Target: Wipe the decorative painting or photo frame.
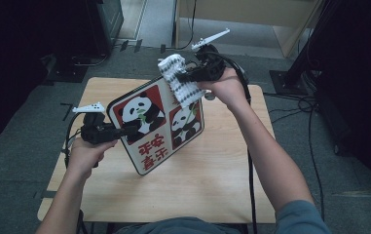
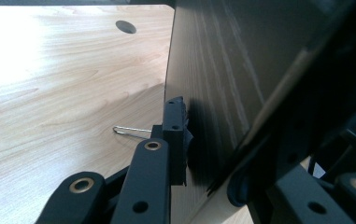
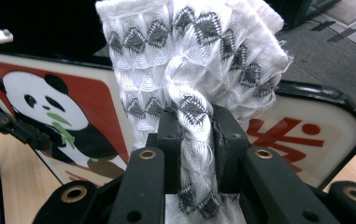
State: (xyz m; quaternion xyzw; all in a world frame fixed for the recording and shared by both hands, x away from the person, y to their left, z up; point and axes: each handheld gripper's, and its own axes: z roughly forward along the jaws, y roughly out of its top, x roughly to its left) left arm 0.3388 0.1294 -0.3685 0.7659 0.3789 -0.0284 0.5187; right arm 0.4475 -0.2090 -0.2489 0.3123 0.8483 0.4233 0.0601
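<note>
- Our left gripper (image 1: 133,129) is clamped on the rim of the panda-printed rectangular tray with the black edge (image 1: 156,124), at roughly the tray's nine o'clock side in the high view. In the left gripper view one pad (image 2: 174,122) presses flat on the tray's dark wood-grain underside (image 2: 222,70).
- Our right gripper (image 1: 185,77) is clamped on the white woven cloth with grey diamond bands (image 1: 179,80). In the right gripper view the cloth (image 3: 192,70) is bunched between the jaws and billows above them.
- The tray is held tilted above the light wooden table (image 1: 212,180), printed face toward us. The cloth lies against its corner at one o'clock.
- The tray's long axis runs from about seven o'clock to one o'clock in the high view, with the far corner raised toward the cloth. The pandas read upright and the red characters upside down from our side.
- We judge the main risk to be the tray pivoting in the single edge grip: pressure from wiping at the far corner acts well away from the left gripper and could lever the tray down or out of the pads.
- The cloth could also slip through the right jaws if it drags on the rim.
- A thin metal clip (image 2: 131,130) lies on the table near the left jaws, and a dropped tray could strike it.
</note>
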